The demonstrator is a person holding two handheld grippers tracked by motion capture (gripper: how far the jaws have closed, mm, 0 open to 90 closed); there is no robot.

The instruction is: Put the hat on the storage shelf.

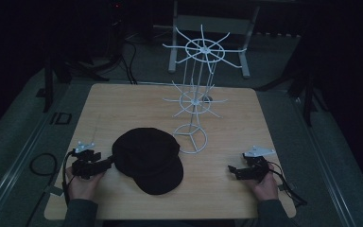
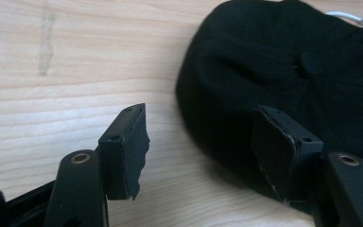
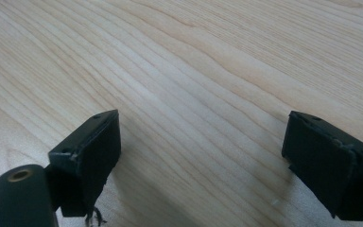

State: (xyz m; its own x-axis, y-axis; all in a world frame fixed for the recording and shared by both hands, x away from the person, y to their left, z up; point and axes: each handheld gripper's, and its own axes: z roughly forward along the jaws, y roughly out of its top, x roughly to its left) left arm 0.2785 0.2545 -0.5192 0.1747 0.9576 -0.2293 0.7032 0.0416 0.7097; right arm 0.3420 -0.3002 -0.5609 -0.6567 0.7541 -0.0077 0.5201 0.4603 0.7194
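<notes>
Black jaws of the left tool (image 2: 203,151) are standing spread apart in the left gripper view, released, with the rim of the black cap (image 2: 283,71) sitting between them: one pad is lying against the cap's near edge while the other is hanging over bare wood. That stance is suggesting a hold on the rim being lined up, low and flat to the table (image 2: 52,71), so that the soft cloth can be pinched at its edge rather than crushed from above; nothing is being squeezed yet.

From the high view, the left tool (image 1: 105,163) is resting at the cap's left side, touching or just beside it, the person's left hand (image 1: 81,185) lying behind it on the table. The cap (image 1: 149,158) is lying crown up near the front middle of the table (image 1: 123,101), its back just beside the round foot of the white wire rack (image 1: 197,82), which is standing upright with two tiers of spokes, probably where the cap is meant to hang.

Well apart on the other side, the right tool (image 1: 234,171) is waiting released over plain wood, its jaws wide in the right gripper view (image 3: 203,156), likely kept clear until a second grip is needed.

No brand, label or writing is readable on the cap, rack or tools.
</notes>
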